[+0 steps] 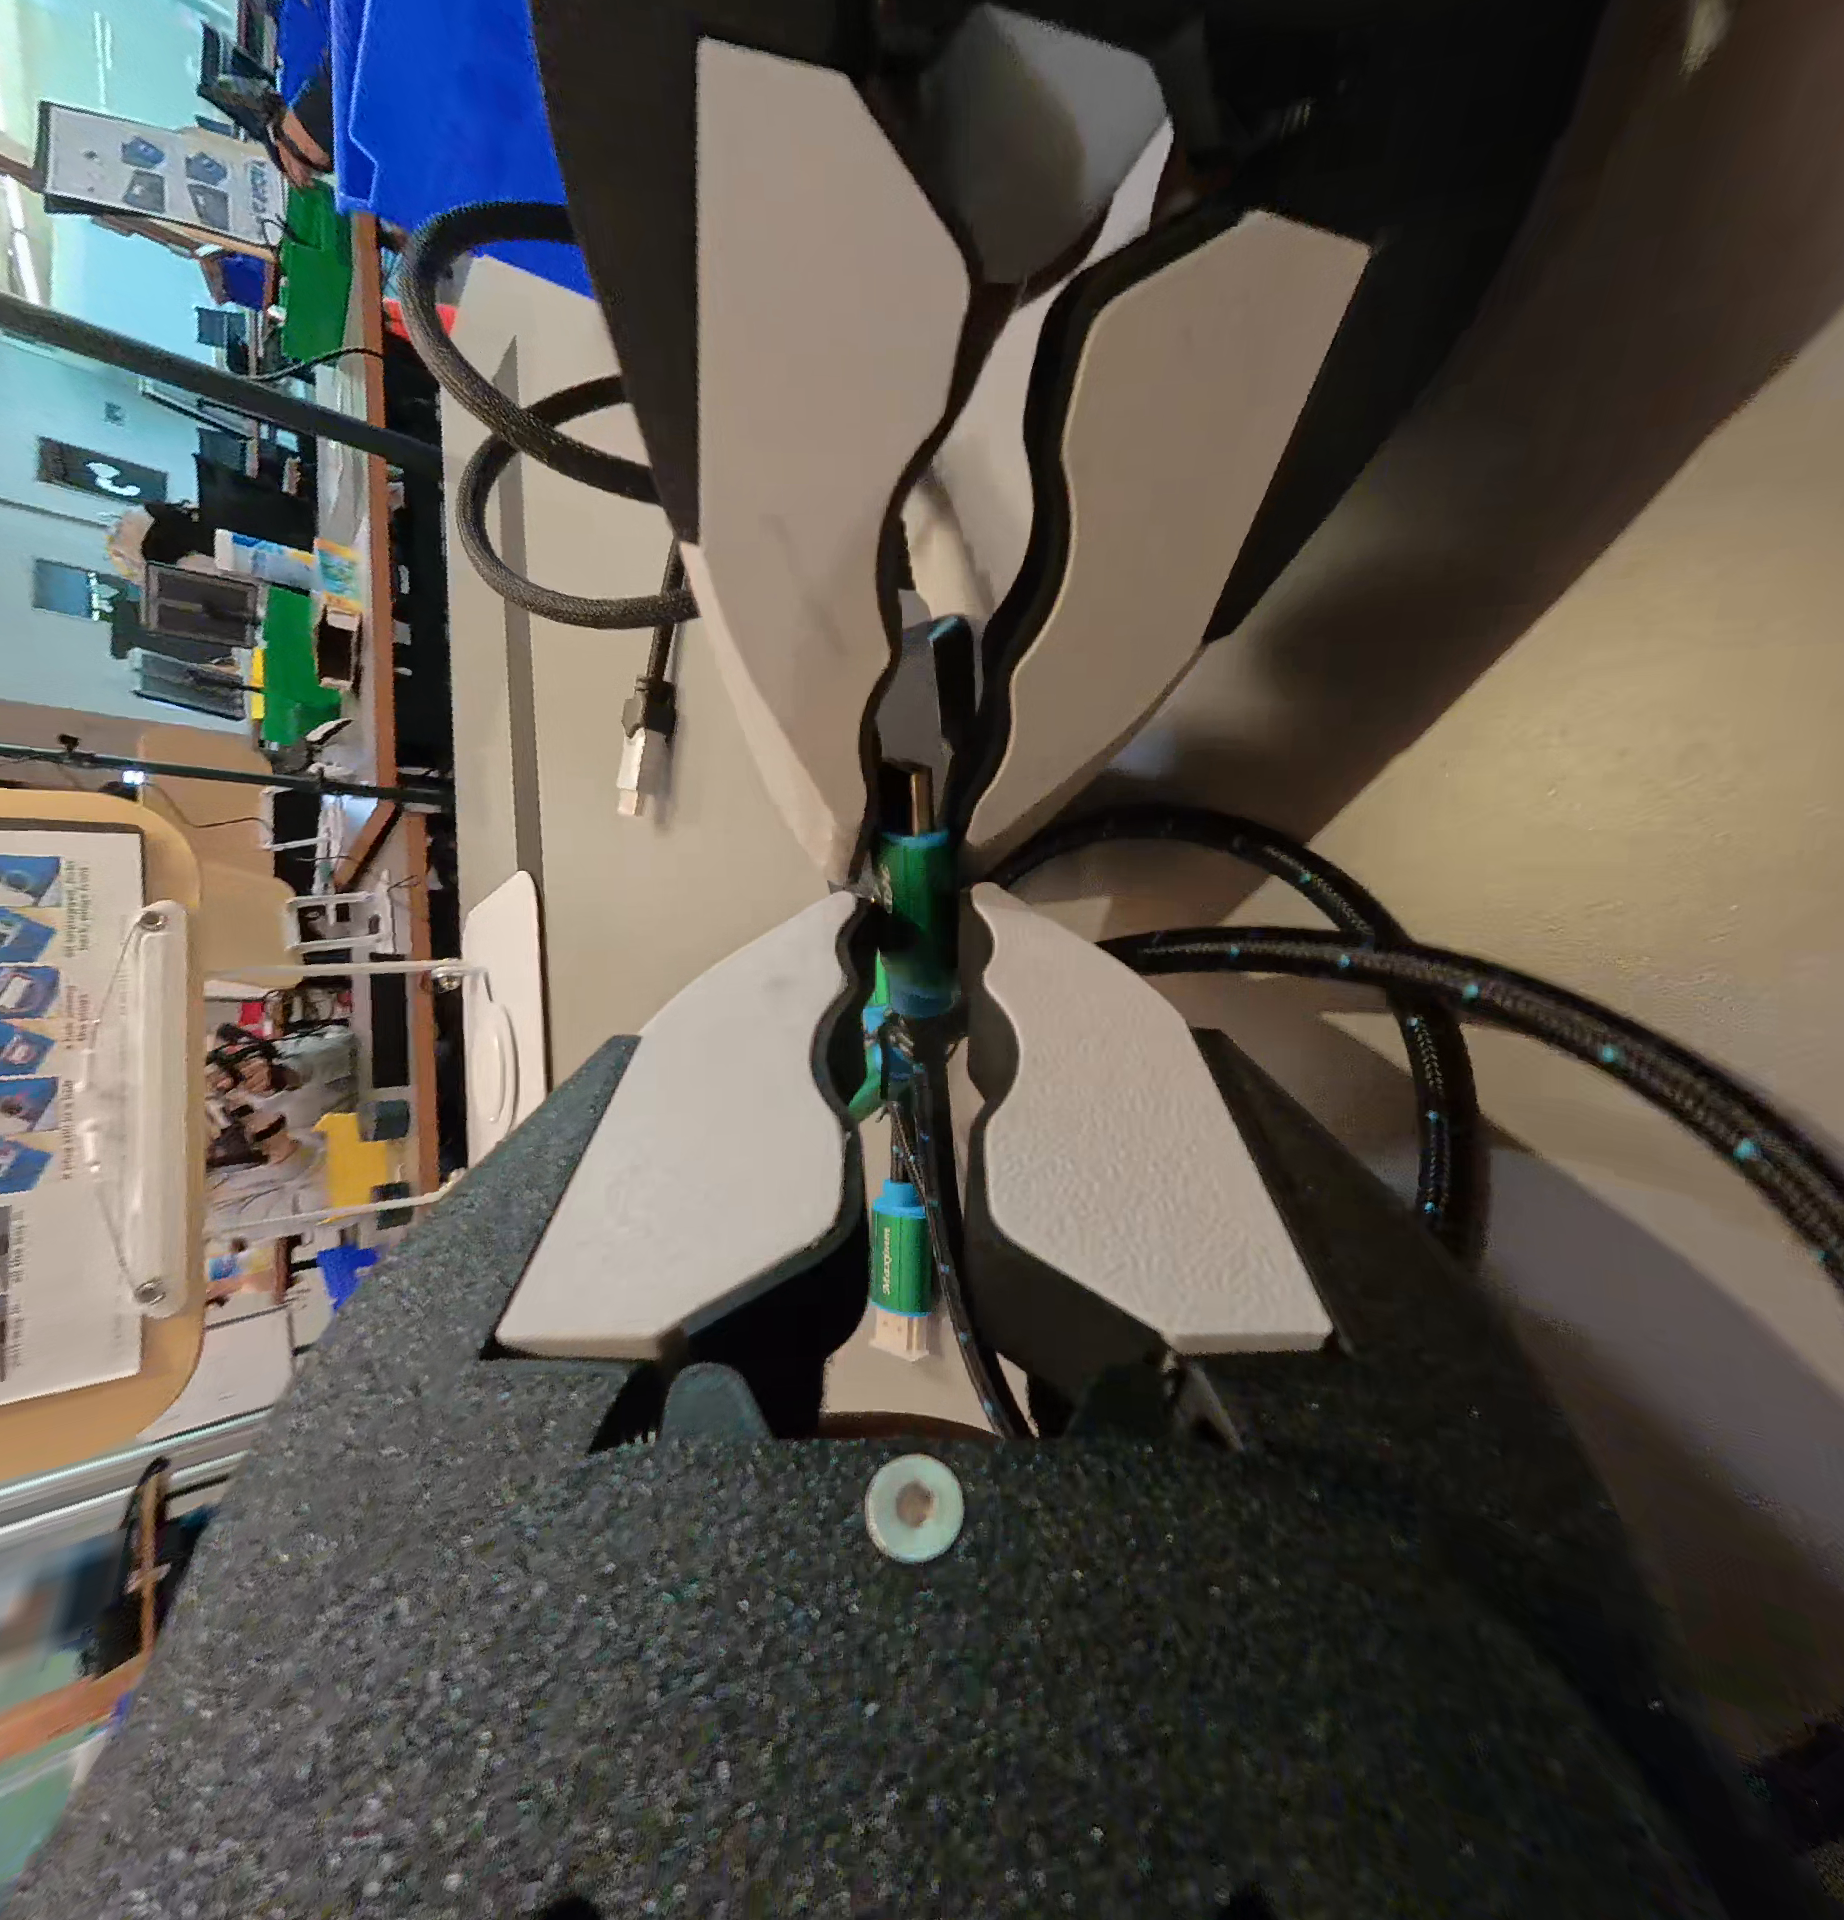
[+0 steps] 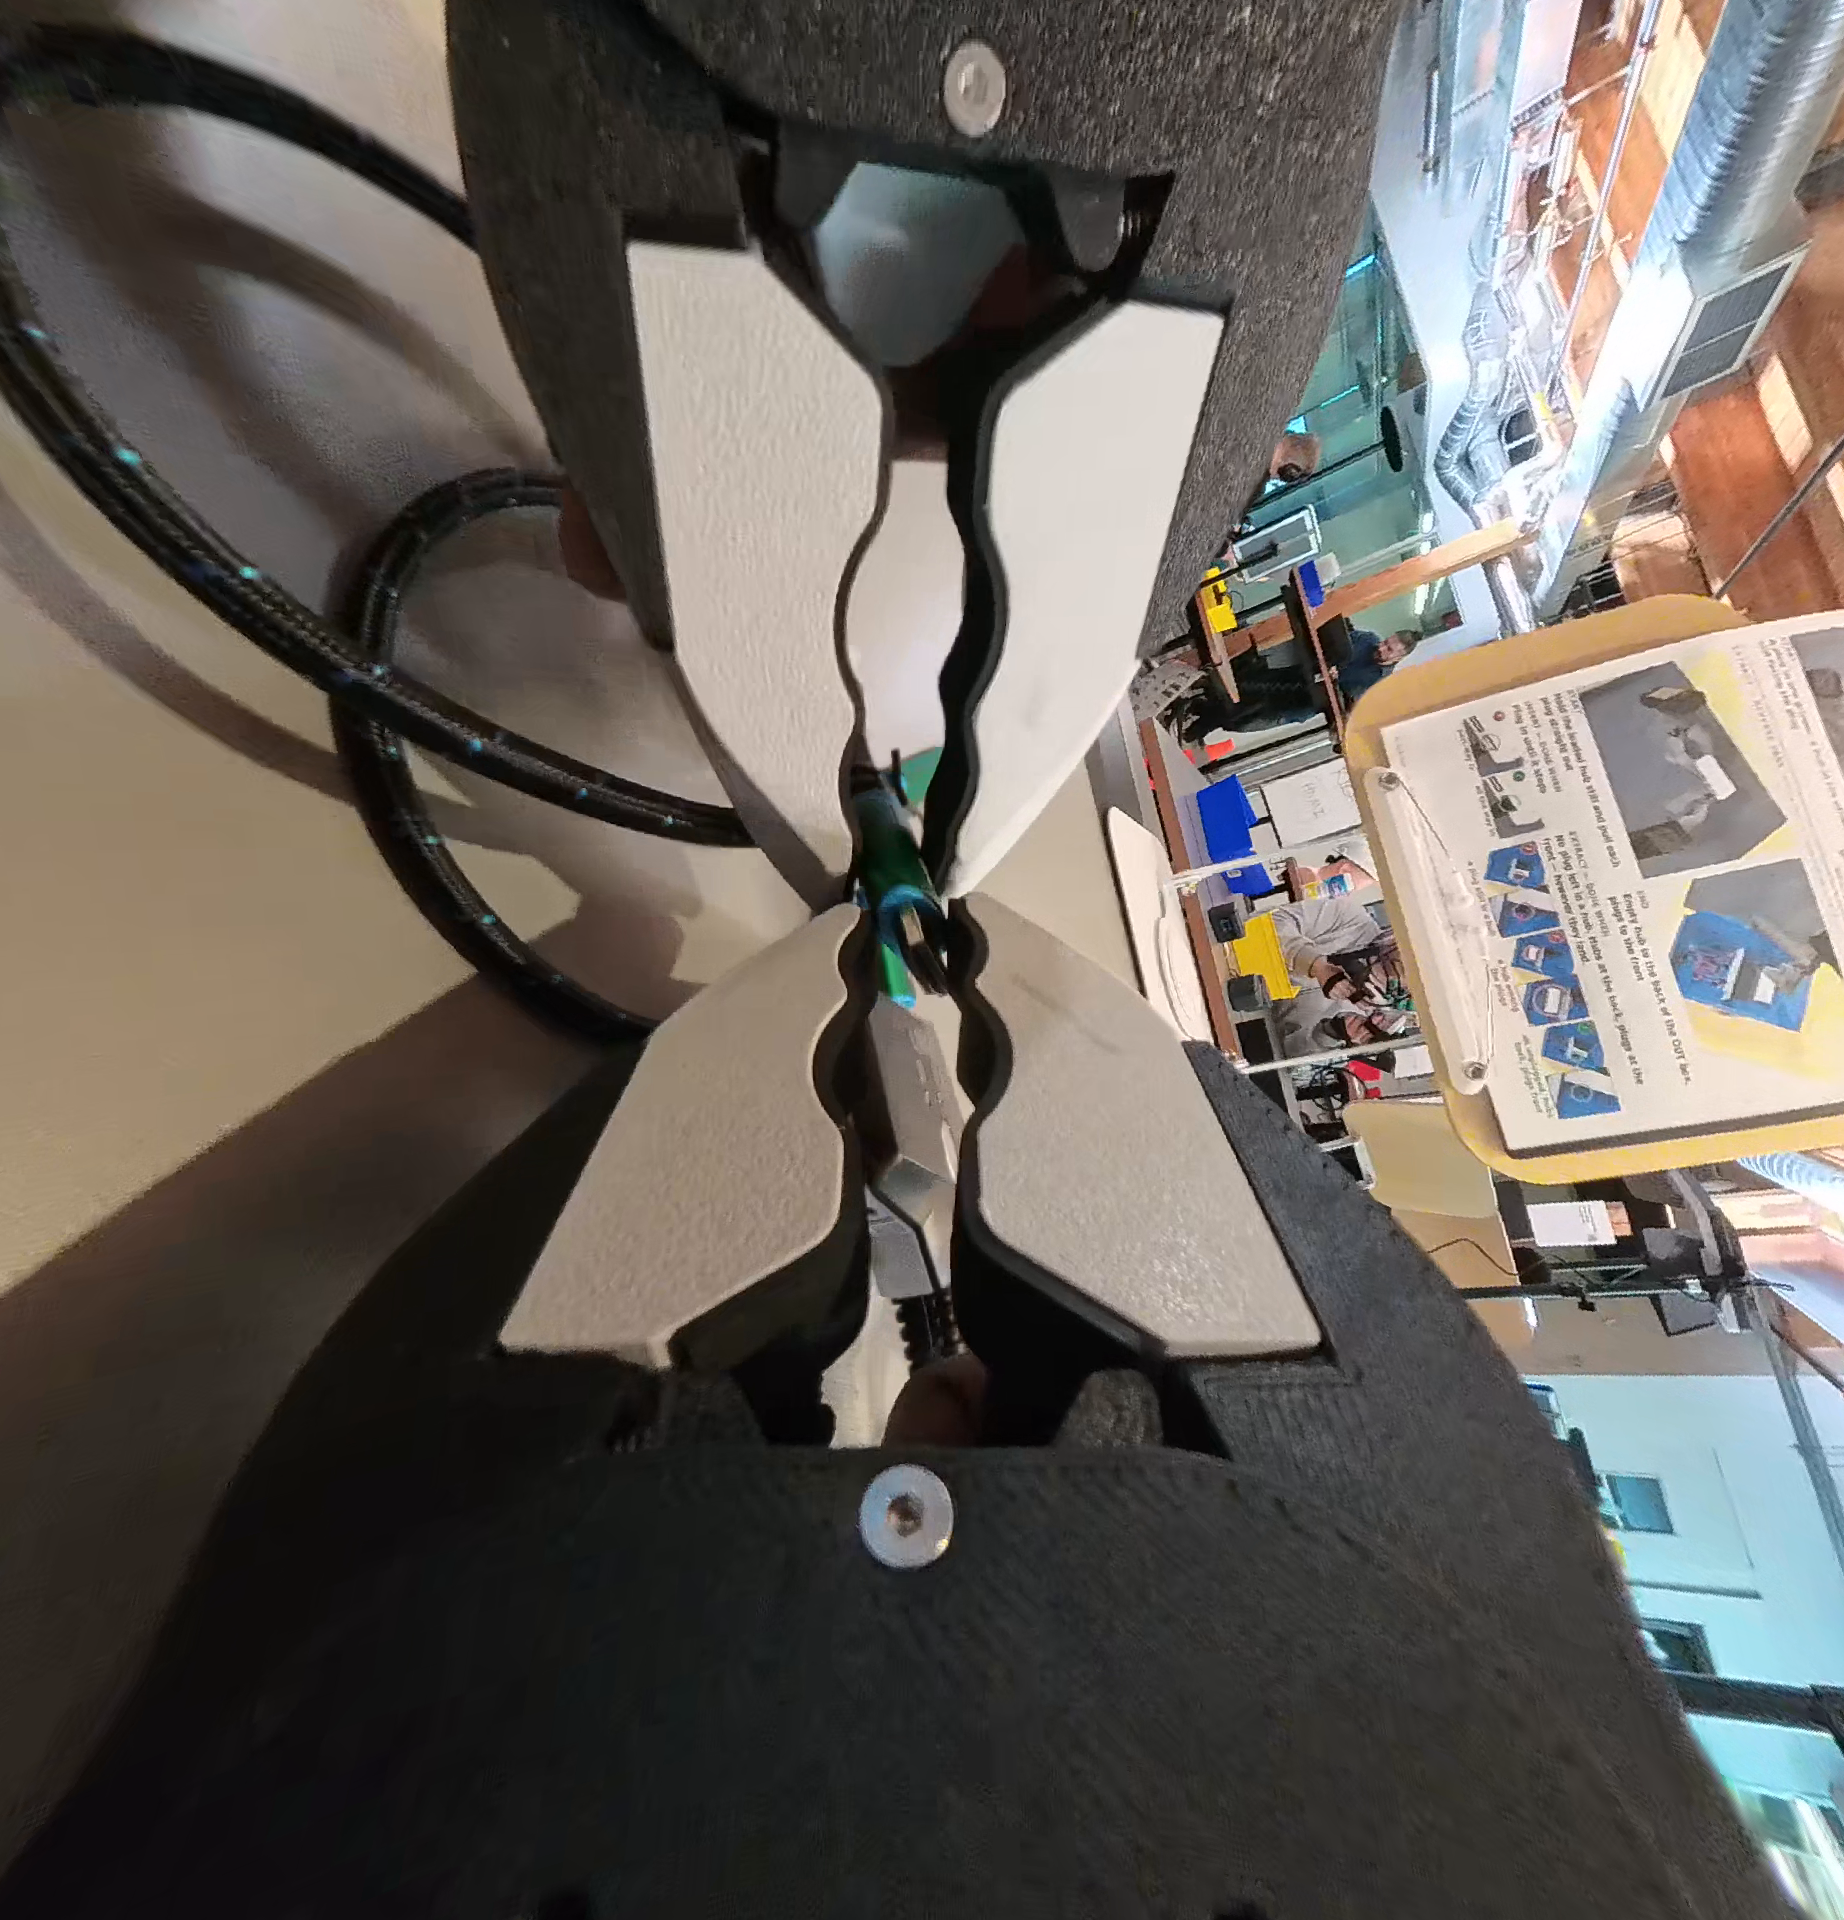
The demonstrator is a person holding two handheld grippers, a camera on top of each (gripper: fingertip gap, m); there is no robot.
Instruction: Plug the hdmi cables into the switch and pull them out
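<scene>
Above the pale bench (image 1: 606,935), both grippers meet tip to tip: the left gripper (image 1: 913,914) has its fingers nearly closed, clamping a green HDMI plug (image 1: 913,883), while the right gripper (image 2: 902,935) pinches a grey adapter hub (image 2: 913,1122) facing that plug. Its black braided cable (image 1: 1520,1029) loops just beside them.

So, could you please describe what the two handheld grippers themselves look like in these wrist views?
Both look alike. The left gripper has a coarse, speckled black body with one round silver bolt at its centre, and two broad light-grey fingers whose black-edged inner faces are wavy. The right gripper shows the same black textured body, silver bolt and scalloped grey fingers. No sleeves show.
</scene>
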